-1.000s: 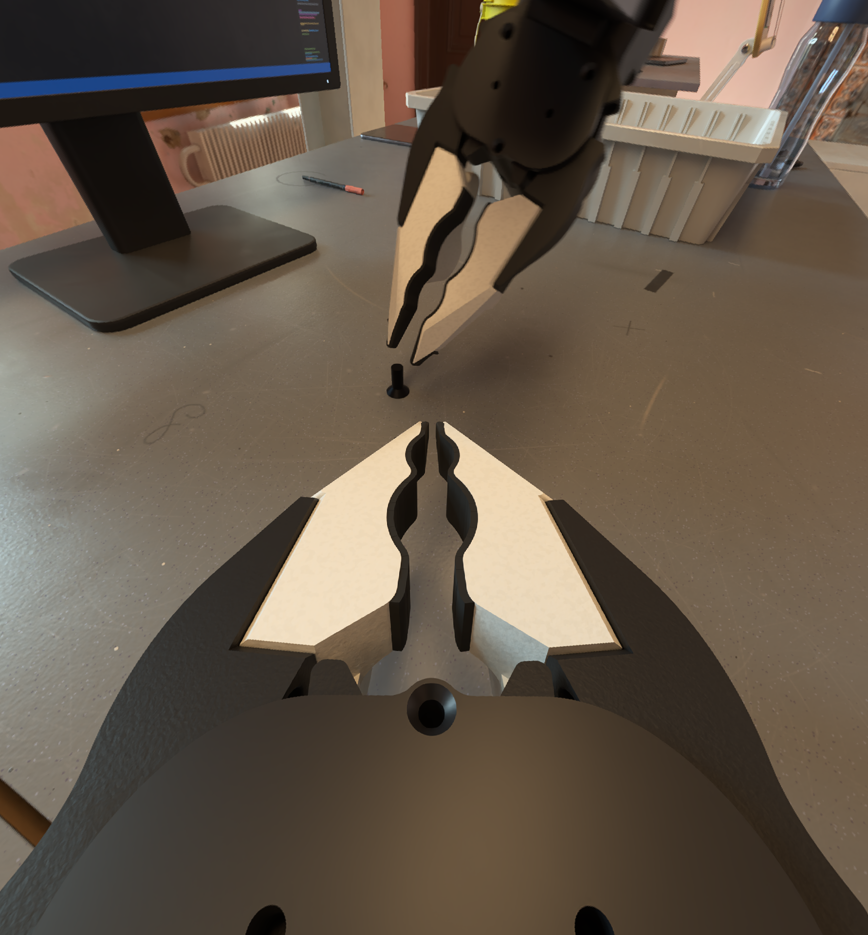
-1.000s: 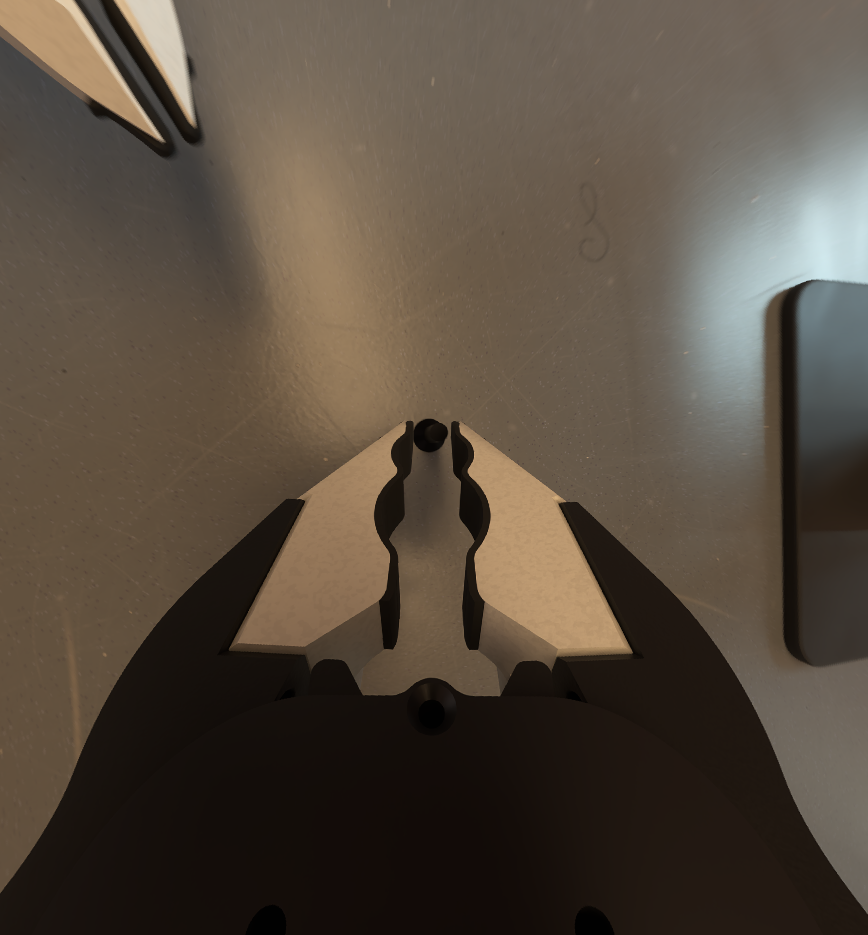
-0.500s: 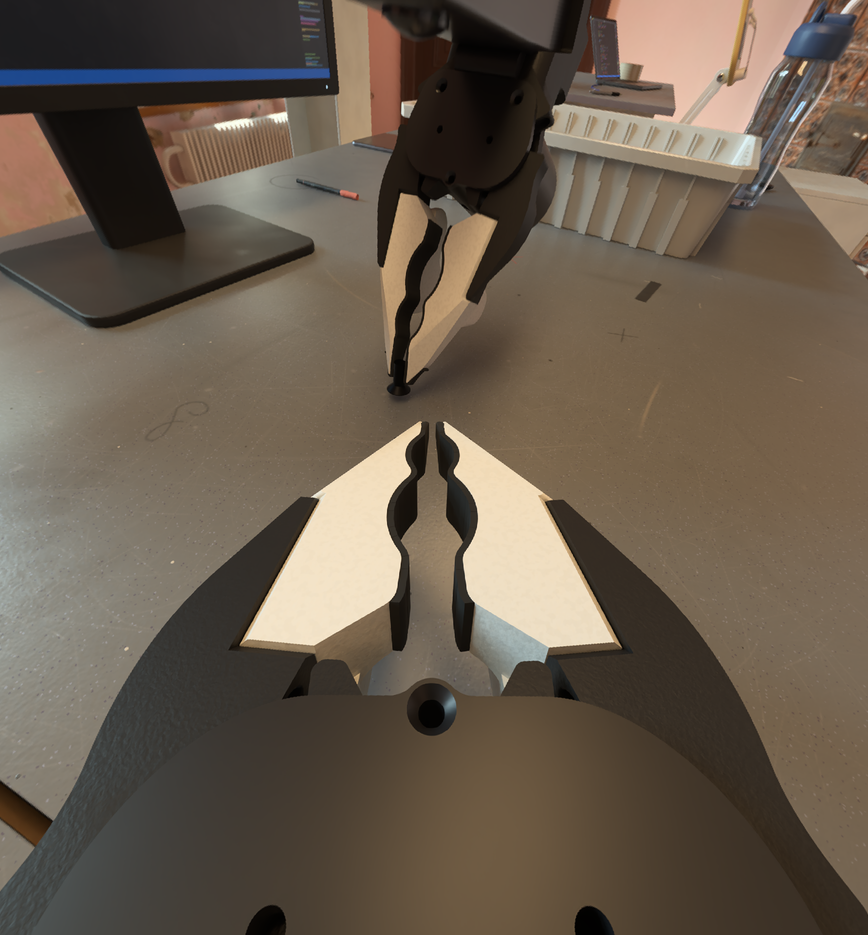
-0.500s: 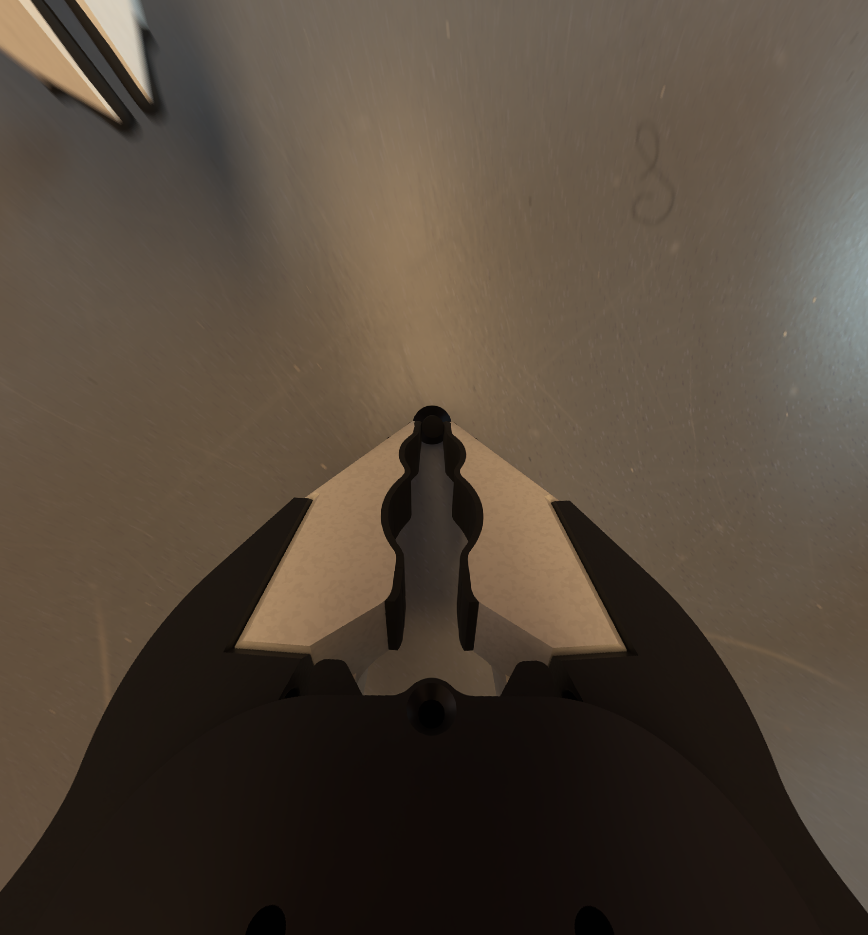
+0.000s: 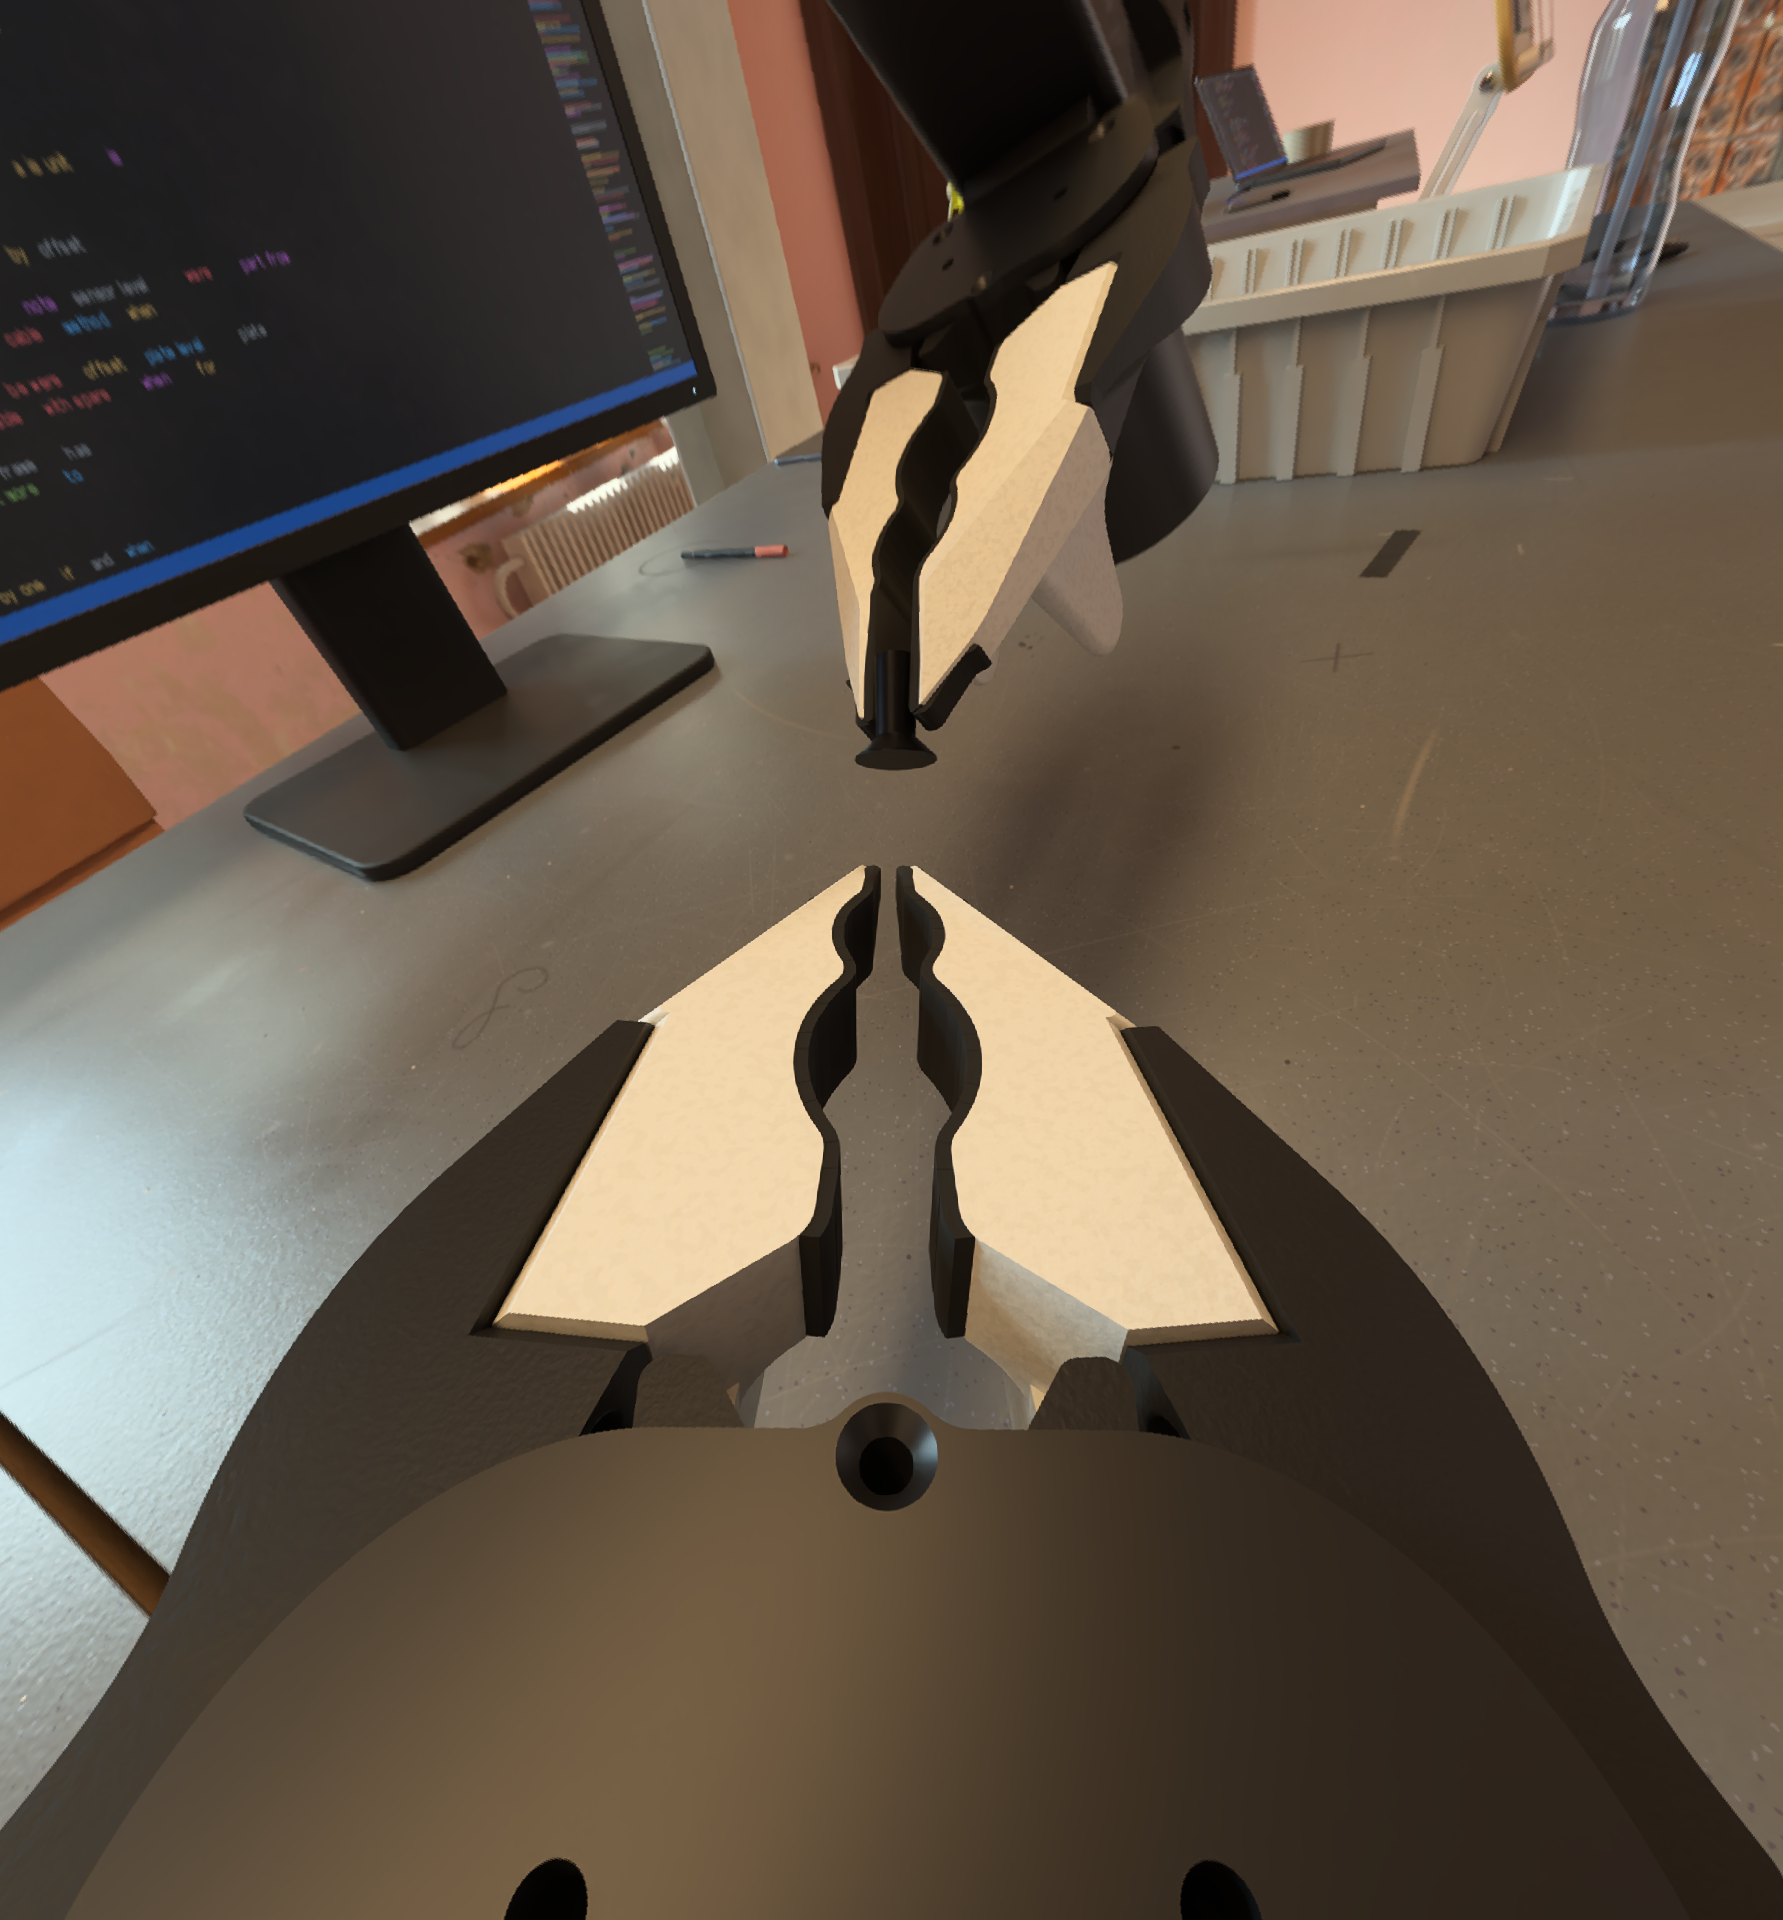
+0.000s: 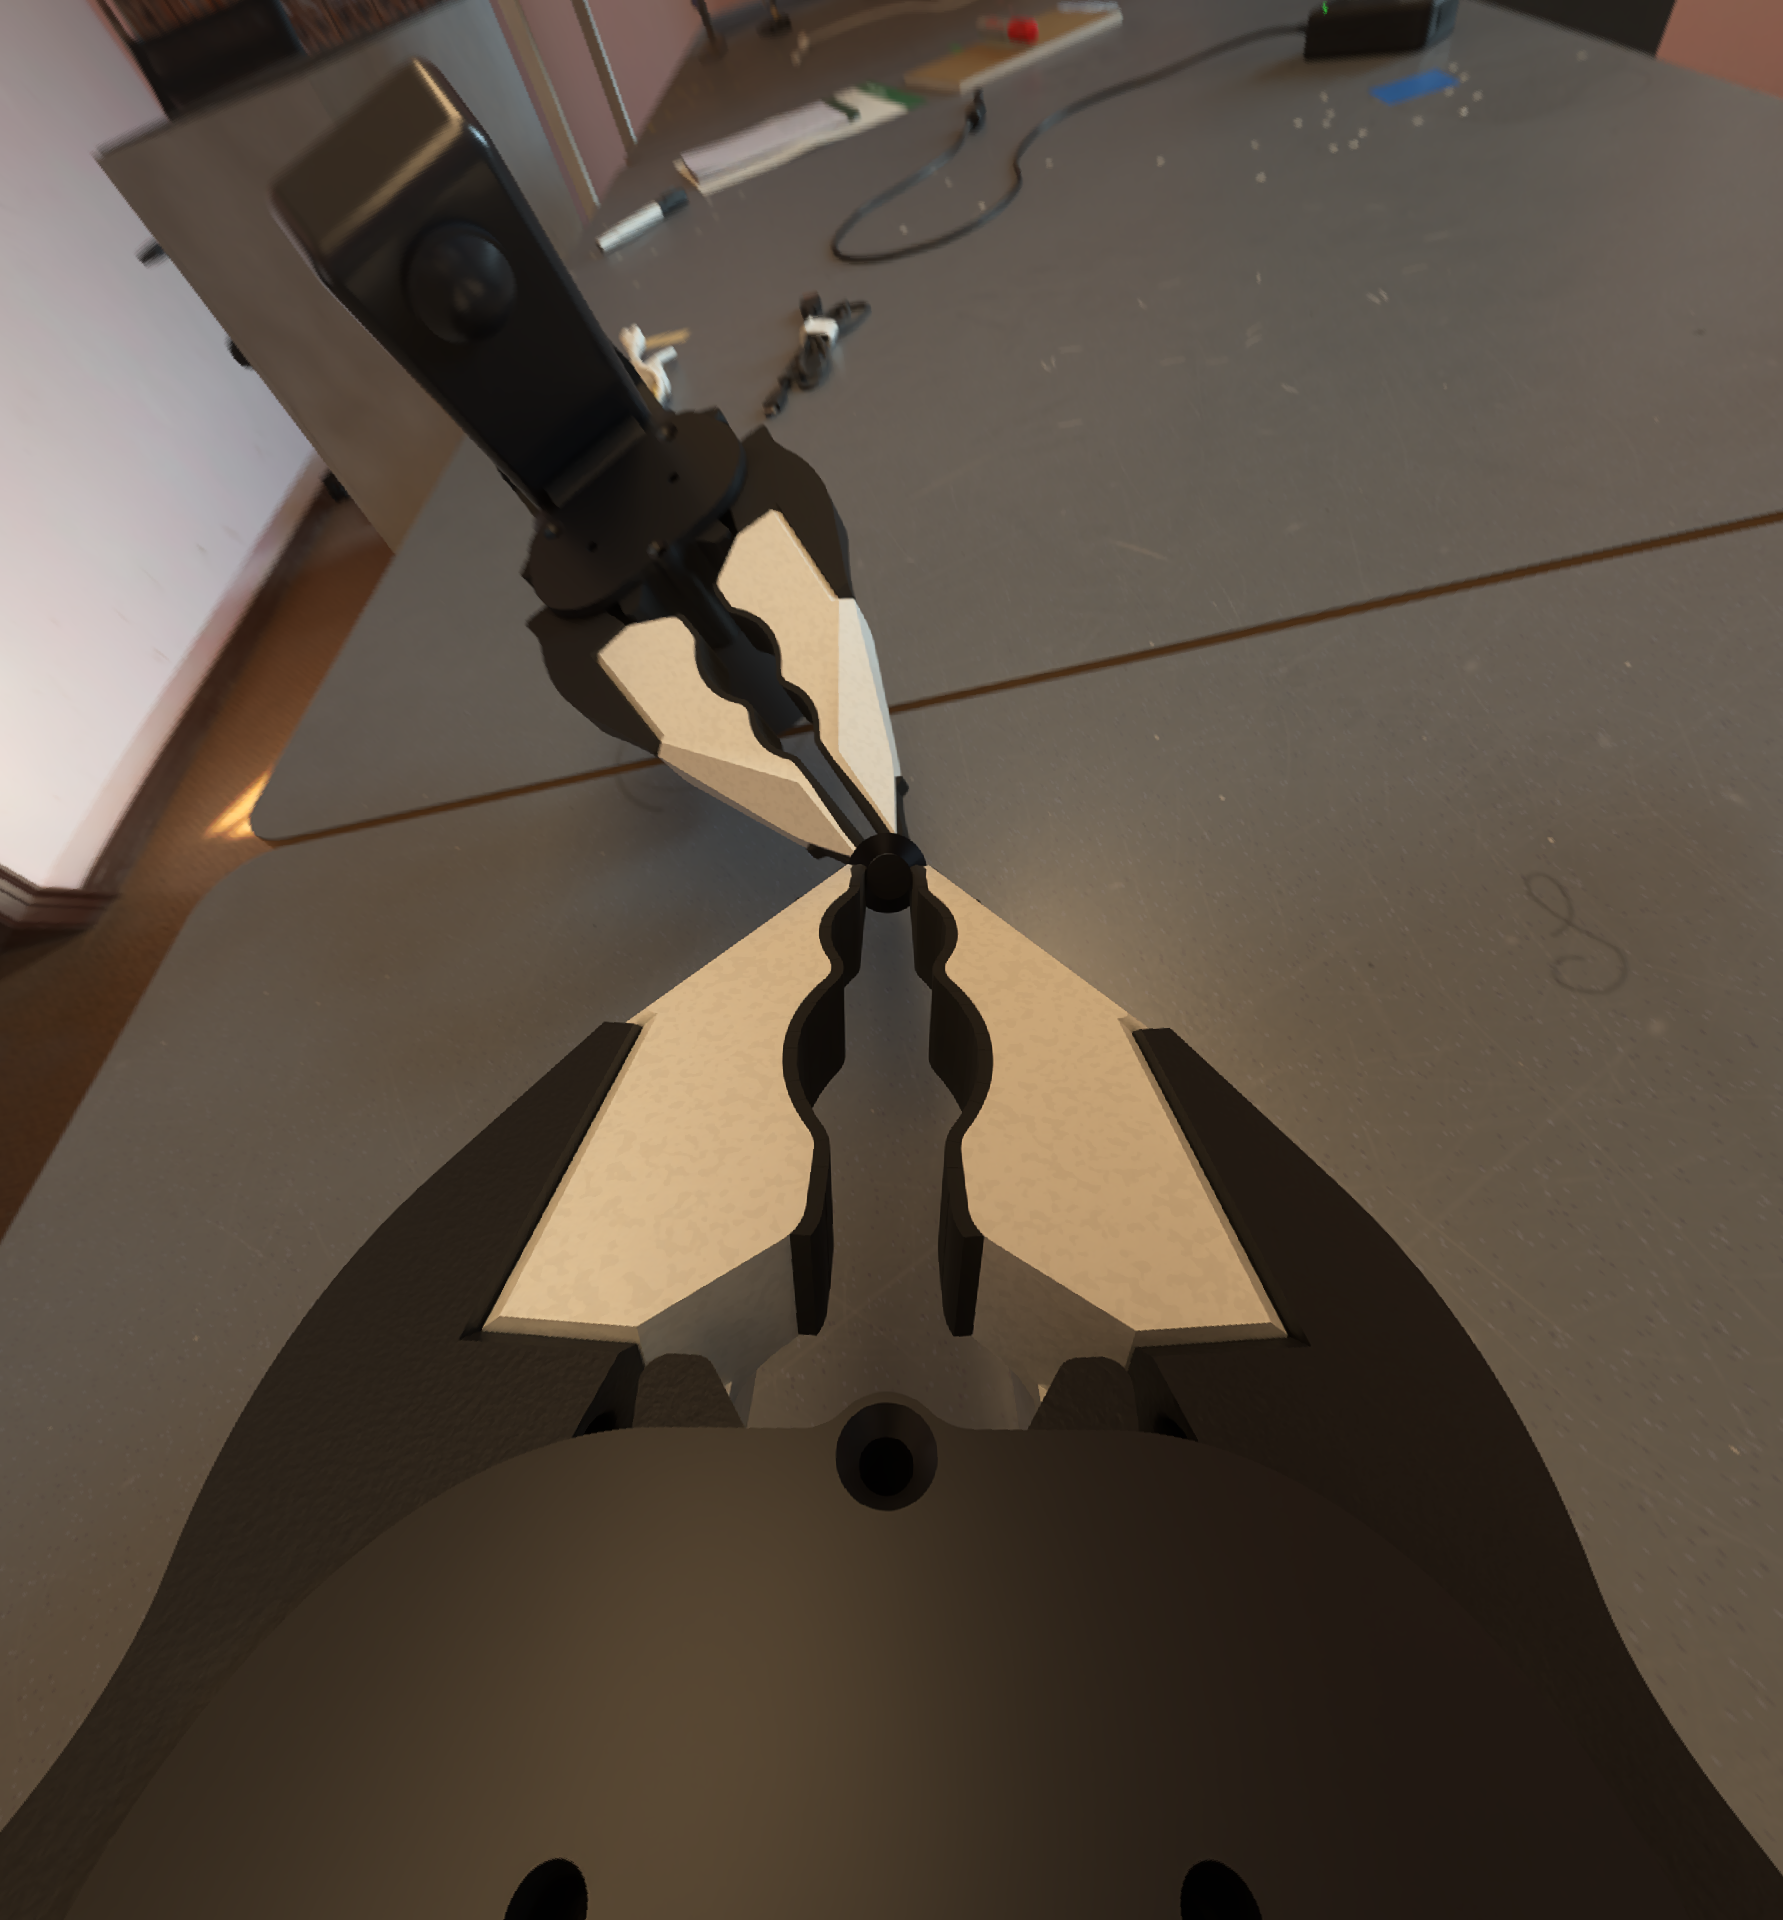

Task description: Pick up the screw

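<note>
The screw (image 5: 893, 717) is small and black, with its flat head pointing down. My right gripper (image 5: 902, 701) is shut on its shank and holds it close above the grey table (image 5: 1386, 1039). In the right wrist view the screw (image 6: 887, 878) sits between that gripper's tips (image 6: 887, 894). My left gripper (image 5: 887, 873) is shut and empty, with its tips a short way in front of the screw and aimed at it. It also shows in the right wrist view (image 6: 871, 831), just beyond the screw.
A monitor (image 5: 243, 312) on a flat black stand (image 5: 513, 748) is at the left. A white bin (image 5: 1386, 364), a clear bottle (image 5: 1635, 156) and a pen (image 5: 736, 553) lie behind. A cable (image 6: 970, 177) and small items lie on the far table.
My right gripper has come down around the upright screw, shut on it, then tilted from looking straight down to looking across the table. My left gripper has stayed shut and drawn nearer.
</note>
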Available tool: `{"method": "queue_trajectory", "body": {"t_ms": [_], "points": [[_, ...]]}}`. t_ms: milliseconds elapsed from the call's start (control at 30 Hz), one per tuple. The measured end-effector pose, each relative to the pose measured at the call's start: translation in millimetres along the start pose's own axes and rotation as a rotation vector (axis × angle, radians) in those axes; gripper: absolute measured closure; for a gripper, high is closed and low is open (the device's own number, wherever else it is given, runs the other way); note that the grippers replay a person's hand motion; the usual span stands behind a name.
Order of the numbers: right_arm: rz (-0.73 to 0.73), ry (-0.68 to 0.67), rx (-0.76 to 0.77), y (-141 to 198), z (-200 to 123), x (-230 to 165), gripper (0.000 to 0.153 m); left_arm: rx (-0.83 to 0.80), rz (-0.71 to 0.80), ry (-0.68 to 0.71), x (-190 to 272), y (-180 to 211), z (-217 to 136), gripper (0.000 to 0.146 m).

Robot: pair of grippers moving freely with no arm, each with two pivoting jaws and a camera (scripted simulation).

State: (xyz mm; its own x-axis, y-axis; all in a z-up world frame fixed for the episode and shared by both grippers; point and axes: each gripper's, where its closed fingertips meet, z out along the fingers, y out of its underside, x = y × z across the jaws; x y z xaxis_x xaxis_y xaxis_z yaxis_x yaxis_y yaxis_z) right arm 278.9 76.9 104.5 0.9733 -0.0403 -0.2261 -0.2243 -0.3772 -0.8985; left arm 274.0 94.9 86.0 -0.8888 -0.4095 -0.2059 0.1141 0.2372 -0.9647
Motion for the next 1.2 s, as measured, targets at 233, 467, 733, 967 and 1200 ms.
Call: {"method": "queue_trajectory", "body": {"t_ms": [233,467,733,967,1200], "points": [[0.012,-0.046,0.078,-6,-1,-5,0.145,0.061,0.031,0.021,3,-7,-3,0.143],[0.018,-0.101,0.125,-10,-3,-11,0.145,0.113,0.036,0.034,5,-14,-5,0.143],[-0.026,-0.111,0.108,-10,-4,-18,0.145,0.139,0.052,0.068,9,-18,-8,0.143],[-0.085,-0.09,0.055,-6,-3,-20,0.145,0.126,0.084,0.088,12,-15,-8,0.144],[-0.136,-0.082,0.012,-1,-2,-21,0.145,0.11,0.084,0.116,15,-11,-7,0.144]]}}
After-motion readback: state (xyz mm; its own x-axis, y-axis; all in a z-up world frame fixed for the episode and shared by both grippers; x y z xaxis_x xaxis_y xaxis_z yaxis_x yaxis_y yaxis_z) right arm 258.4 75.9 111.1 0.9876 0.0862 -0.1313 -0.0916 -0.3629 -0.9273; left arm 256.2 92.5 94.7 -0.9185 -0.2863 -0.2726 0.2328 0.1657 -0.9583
